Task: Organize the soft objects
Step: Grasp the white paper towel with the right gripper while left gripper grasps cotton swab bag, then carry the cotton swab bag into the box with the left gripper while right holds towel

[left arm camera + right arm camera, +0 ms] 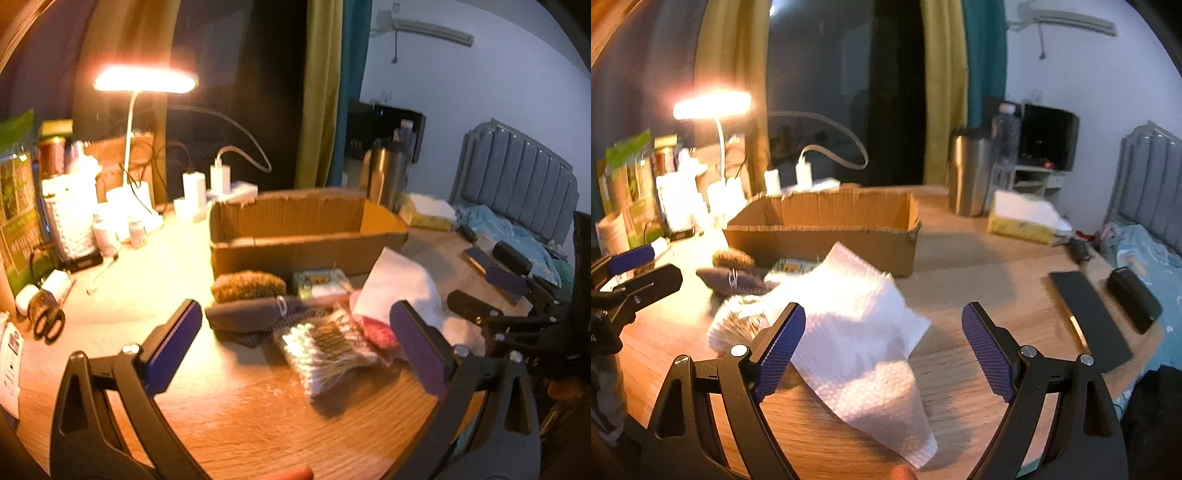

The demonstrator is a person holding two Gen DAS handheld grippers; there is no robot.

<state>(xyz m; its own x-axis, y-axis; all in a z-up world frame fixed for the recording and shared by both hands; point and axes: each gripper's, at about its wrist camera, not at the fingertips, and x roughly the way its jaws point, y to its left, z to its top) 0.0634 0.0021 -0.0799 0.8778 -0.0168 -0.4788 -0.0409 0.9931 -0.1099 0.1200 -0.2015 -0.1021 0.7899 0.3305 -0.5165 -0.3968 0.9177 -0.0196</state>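
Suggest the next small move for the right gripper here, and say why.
Probably ease the open right gripper forward and down over the white cloth, then close. The cloth already lies loose on the table between its fingers, nothing is held, and the cardboard box behind looks empty.

At the back left of the table (229,417) we see a lit desk lamp (146,79) above white chargers (216,182), small bottles and black-handled scissors (48,325). To the right, we find a steel tumbler (971,173) just beside a tissue box (1023,218), and well beyond the table's edge a grey padded headboard (517,177).
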